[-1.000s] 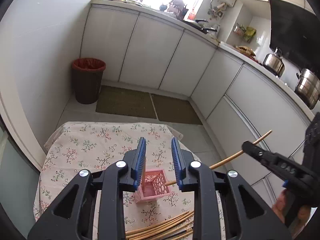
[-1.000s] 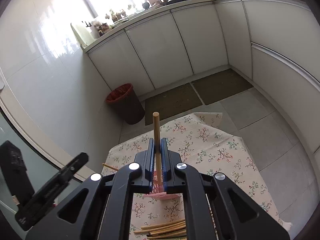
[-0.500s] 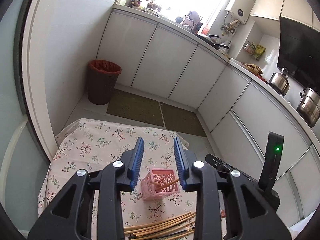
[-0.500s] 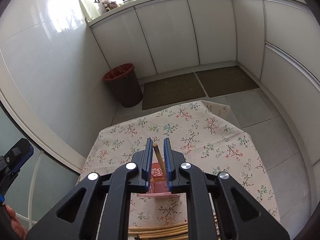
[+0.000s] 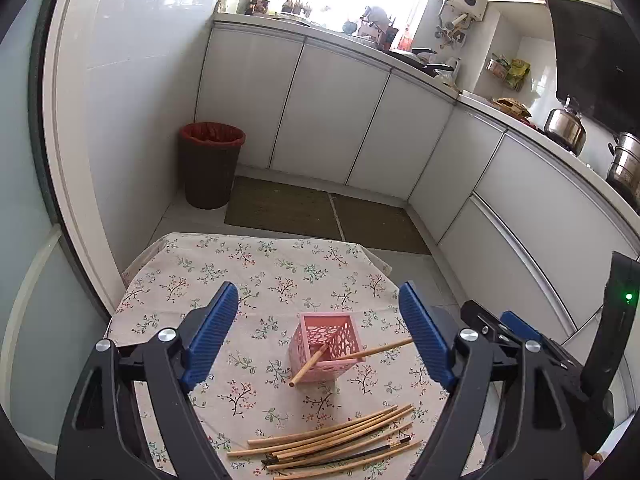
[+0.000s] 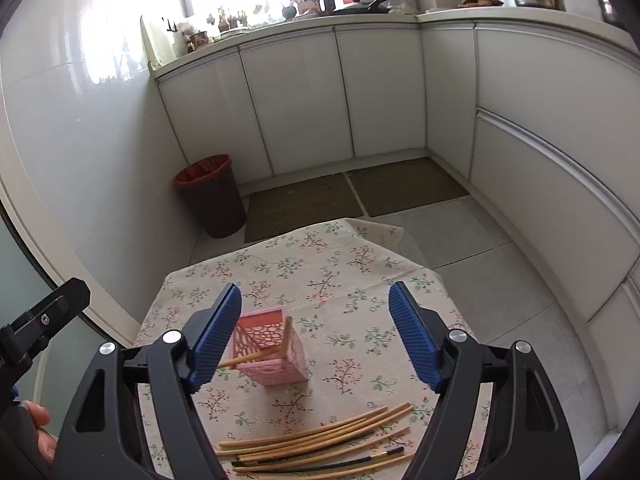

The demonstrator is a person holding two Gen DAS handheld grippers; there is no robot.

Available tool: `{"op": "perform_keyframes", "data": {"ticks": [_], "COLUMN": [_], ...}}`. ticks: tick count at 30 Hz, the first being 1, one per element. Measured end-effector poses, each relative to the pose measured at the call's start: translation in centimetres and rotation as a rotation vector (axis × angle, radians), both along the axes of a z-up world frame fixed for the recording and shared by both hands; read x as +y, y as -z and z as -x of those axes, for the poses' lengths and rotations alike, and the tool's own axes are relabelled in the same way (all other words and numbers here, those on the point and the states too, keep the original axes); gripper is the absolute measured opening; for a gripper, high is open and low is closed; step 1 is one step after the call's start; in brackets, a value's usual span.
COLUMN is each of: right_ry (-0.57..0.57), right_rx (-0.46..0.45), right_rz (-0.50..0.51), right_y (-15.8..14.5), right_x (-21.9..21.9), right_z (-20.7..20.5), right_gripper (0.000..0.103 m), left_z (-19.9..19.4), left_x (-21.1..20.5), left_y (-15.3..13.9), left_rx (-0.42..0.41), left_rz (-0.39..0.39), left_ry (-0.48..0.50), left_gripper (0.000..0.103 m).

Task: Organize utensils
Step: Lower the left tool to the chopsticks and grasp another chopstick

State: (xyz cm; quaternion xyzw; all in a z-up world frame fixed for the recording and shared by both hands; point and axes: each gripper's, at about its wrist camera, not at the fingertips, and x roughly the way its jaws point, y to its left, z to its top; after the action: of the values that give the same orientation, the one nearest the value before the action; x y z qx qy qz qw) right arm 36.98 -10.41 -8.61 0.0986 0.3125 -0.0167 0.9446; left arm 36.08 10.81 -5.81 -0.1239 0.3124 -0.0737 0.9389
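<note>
A pink lattice holder [image 5: 326,346] [image 6: 270,354] stands on the floral tablecloth [image 5: 256,264] with two bamboo chopsticks [image 5: 310,366] [image 6: 286,334] leaning in it. Several more bamboo chopsticks [image 5: 332,438] [image 6: 316,440] and a dark one [image 6: 320,466] lie in a bundle nearer me. My left gripper [image 5: 320,336] hangs above the holder, its jaws opening wide, nothing held. My right gripper [image 6: 316,332] is likewise opening; the holder sits below its left finger [image 6: 216,332], and no pad touches a chopstick.
The small table [image 6: 360,256] ends at a cloth edge on the far side. Beyond it are two floor mats [image 5: 280,208], a brown bin with a red liner [image 5: 210,164] and white cabinets [image 5: 328,112]. The other gripper [image 5: 560,360] shows at the right of the left wrist view.
The right gripper let go of its chopstick, which now leans in the pink holder. Both grippers' jaws swung from nearly shut to wide apart, and both views tipped down toward the table.
</note>
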Motion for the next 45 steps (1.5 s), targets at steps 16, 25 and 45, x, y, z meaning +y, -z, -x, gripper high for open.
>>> {"op": "perform_keyframes", "data": {"ticks": [16,25,45], "right_ry": [0.311,0.486,0.437], "right_rx": [0.207,0.194,0.287], "right_rz": [0.070,-0.137,-0.229], "right_y": [9.1,9.7,11.6], "right_x": [-11.2,-16.6,-16.7], "right_z": [16.3,19.1,16.8], "right_gripper": [0.097,0.097,0.097], "left_z": [5.4,7.0,0.5], "left_x": [-11.2,-20.6,-25.5], "left_y": [6.3,15.8,24.8], "left_rx": [0.278,0.402,0.604], "left_rz": [-0.316,-0.721,-0.905], "left_ry": [0.518,0.993,1.179], "left_gripper": [0.096,0.080,0.014]}}
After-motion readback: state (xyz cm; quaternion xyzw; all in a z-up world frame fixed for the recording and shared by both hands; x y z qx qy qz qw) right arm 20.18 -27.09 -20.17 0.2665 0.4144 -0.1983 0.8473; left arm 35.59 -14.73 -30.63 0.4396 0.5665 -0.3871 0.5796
